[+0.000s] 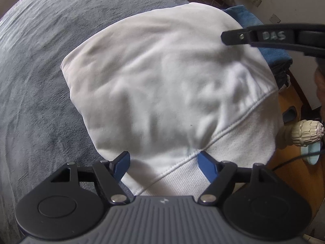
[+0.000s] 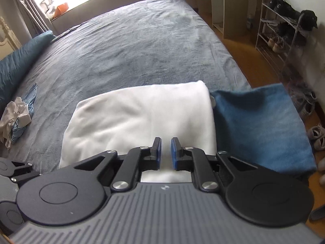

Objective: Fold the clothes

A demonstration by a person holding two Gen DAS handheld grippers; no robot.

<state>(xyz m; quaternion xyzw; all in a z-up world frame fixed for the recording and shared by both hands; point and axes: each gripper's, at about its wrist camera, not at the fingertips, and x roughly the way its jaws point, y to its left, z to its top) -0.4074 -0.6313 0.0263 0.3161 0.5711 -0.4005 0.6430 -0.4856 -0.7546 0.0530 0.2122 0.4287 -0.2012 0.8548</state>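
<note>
A white sweatshirt (image 1: 162,81) lies folded on the grey bedspread (image 1: 40,81), its ribbed hem (image 1: 182,174) nearest the left wrist camera. My left gripper (image 1: 164,163) points straight down over that hem, jaws wide open, blue pads either side of the hem seam and not pressing it. In the right wrist view the sweatshirt (image 2: 142,113) fills the near middle. My right gripper (image 2: 166,152) hovers over its near right part, pads almost together with nothing pinched between them. One black finger (image 1: 239,36) of the right gripper shows in the left wrist view.
A folded blue garment (image 2: 262,126) lies right of the sweatshirt at the bed's corner. Crumpled clothes (image 2: 18,118) and a teal pillow (image 2: 18,61) sit at the left. Wooden floor, a shoe rack (image 2: 284,30) and loose shoes are to the right. A carved bedpost (image 1: 304,132) stands nearby.
</note>
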